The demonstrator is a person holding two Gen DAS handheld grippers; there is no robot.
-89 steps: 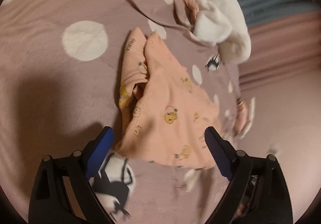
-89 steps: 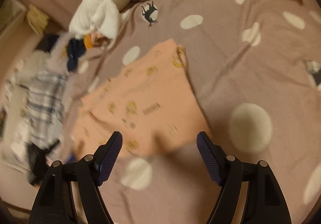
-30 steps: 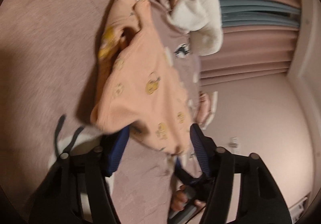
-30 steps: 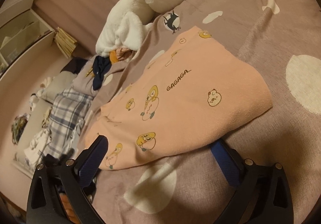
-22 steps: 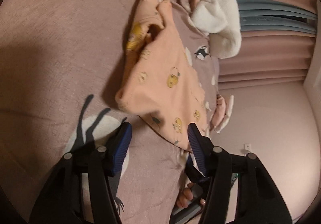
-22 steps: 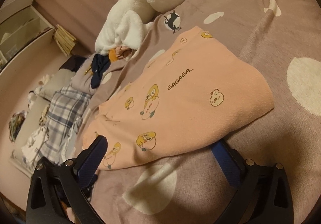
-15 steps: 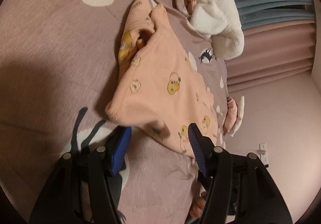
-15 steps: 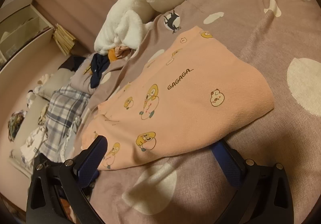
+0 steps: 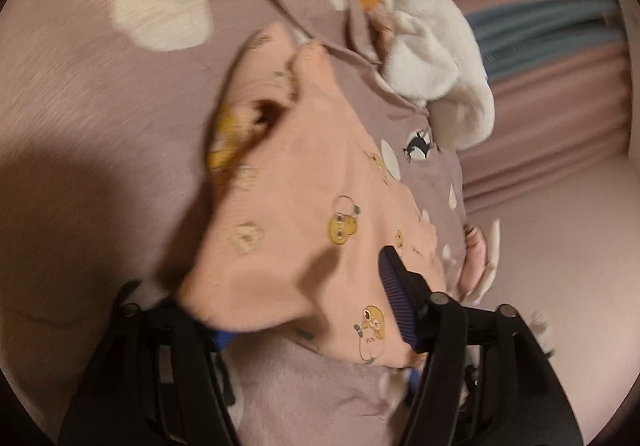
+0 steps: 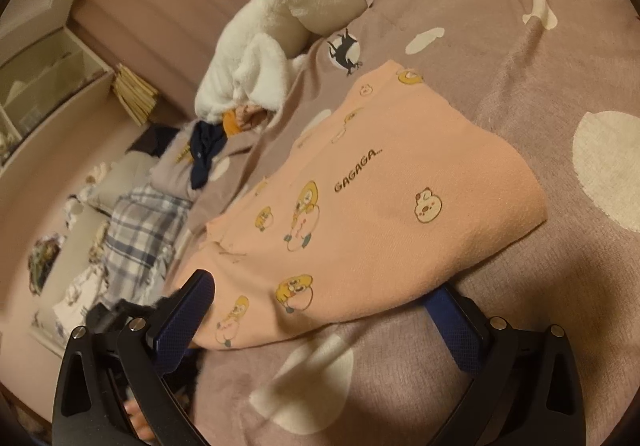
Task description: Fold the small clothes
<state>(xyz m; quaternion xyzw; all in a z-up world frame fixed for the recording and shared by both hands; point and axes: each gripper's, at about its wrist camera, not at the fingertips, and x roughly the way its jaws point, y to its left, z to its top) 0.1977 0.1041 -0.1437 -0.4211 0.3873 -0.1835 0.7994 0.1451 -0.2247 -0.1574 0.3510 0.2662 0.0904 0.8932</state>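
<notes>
Peach printed garment [image 10: 384, 214], patterned with cartoon animals and the word GAGAGA, lying partly folded on the mauve polka-dot bedspread [image 10: 540, 58], near hem just ahead of both tools. Right gripper [image 10: 324, 310] spread wide, one blue pad at the hem's left corner, the other tucked under the folded right edge; nothing pinched yet. Left gripper [image 9: 308, 310] at the same near edge from the other side, cloth draped over its left finger and the right pad [image 9: 396, 286] lying on top of the fabric; blurred view, so cannot tell whether closed on the cloth or merely nosed under it. Likely step: taking up the near hem to carry it over toward the far end. Best done by sliding the lower finger fully beneath both layers before closing, so that the fold lifts as one and the top layer does not peel off alone. Worth gripping both corners at matching depth, then lifting level and moving together, to keep the crease square. Rumpled sleeve or neck opening [image 9: 256, 118] at the far end probably needs smoothing flat first. White fluffy blanket [image 10: 280, 38] and dark clothing [image 10: 204, 154] beyond, well clear of the fold path.
</notes>
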